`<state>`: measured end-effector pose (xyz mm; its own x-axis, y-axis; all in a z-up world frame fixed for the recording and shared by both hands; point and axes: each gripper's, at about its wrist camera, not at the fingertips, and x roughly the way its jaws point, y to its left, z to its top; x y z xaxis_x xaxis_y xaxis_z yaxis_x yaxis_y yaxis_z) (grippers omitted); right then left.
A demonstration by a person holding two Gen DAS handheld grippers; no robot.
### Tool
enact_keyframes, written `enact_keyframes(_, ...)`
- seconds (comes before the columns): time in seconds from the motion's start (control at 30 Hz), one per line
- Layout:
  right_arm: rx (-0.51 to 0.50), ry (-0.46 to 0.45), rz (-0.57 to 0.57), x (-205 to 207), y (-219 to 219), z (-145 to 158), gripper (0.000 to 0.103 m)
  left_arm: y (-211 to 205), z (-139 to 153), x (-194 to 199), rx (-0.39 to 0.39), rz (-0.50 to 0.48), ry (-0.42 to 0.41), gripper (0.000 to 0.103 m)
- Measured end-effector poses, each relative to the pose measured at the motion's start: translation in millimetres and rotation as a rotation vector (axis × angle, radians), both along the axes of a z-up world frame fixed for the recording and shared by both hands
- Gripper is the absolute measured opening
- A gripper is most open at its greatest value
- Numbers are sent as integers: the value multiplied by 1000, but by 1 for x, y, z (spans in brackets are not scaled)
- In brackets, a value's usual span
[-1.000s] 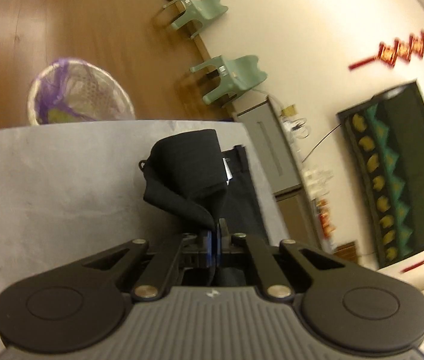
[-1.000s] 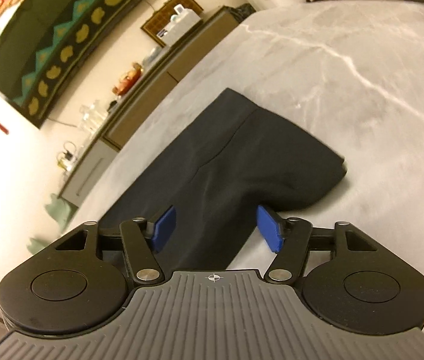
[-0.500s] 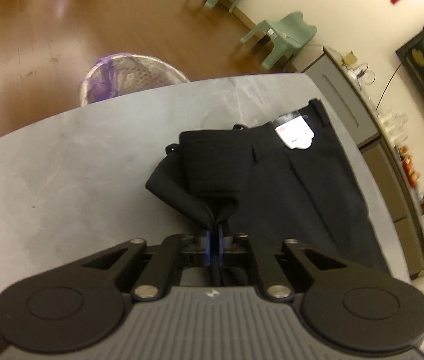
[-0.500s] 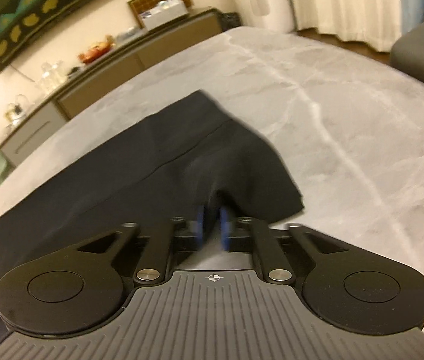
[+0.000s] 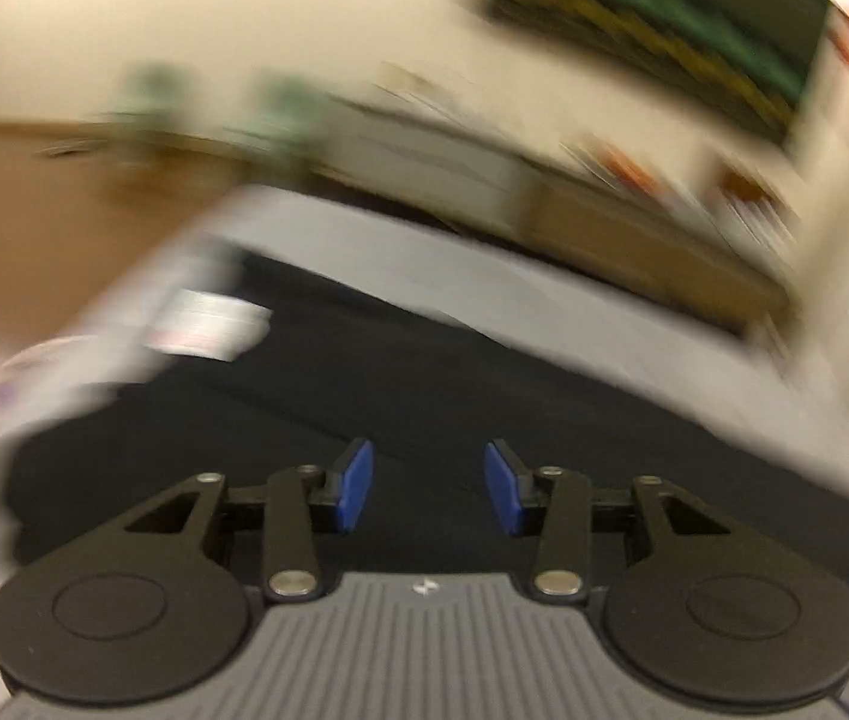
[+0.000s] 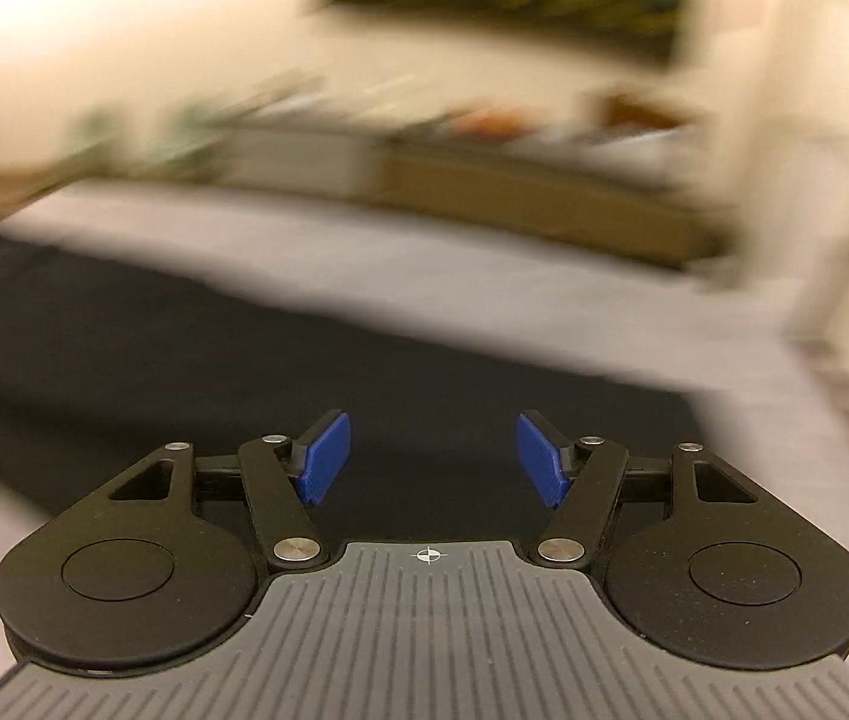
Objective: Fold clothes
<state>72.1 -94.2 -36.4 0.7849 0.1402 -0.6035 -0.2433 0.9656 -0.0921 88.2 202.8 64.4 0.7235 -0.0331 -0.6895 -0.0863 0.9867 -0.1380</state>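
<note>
- Left gripper (image 5: 429, 487) above the black trousers (image 5: 424, 396): jaws opening, nothing between them
- Right gripper (image 6: 431, 459) above the trousers (image 6: 184, 360) on the grey desk (image 6: 484, 276): jaws opening, empty

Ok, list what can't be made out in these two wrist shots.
- Left wrist: white label on the black trousers, text smeared by motion blur.
- Left wrist: trousers' near edge, hidden behind the left gripper.
- Right wrist: sideboard items, blurred.
- Right wrist: trousers' left end, cut off by the edge.
</note>
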Motion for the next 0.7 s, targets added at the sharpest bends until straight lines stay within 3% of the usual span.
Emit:
enact_keyframes(0.1, -43, 62, 170, 14, 40, -25, 62, -66, -36, 45, 166, -180, 90, 43)
enact_keyframes(0.2, -80, 41, 231, 19, 54, -43, 62, -92, -71, 85, 256, -193, 158, 44)
enact_keyframes(0.23, -74, 61, 227, 22, 51, -51, 61, -95, -75, 97, 265, -178, 141, 49)
enact_keyframes(0.27, -65, 80, 222, 24, 49, -58, 57, -95, -75, 109, 263, -154, 145, 49)
enact_keyframes(0.37, -19, 113, 220, 17, 44, -63, 58, -84, -78, 148, 210, -48, 157, 47)
enact_keyframes(0.43, -49, 134, 271, 12, 42, -60, 58, -80, -79, 168, 203, -2, 145, 48)
enact_keyframes(0.57, -11, 195, 301, 9, 26, -54, 62, -80, -76, 188, 217, 57, 167, 44)
enact_keyframes(0.63, -9, 219, 307, 9, 15, -50, 61, -87, -66, 183, 236, 36, 162, 41)
enact_keyframes(0.7, -18, 184, 249, 15, -5, -46, 60, -101, -52, 176, 299, -21, 131, 42)
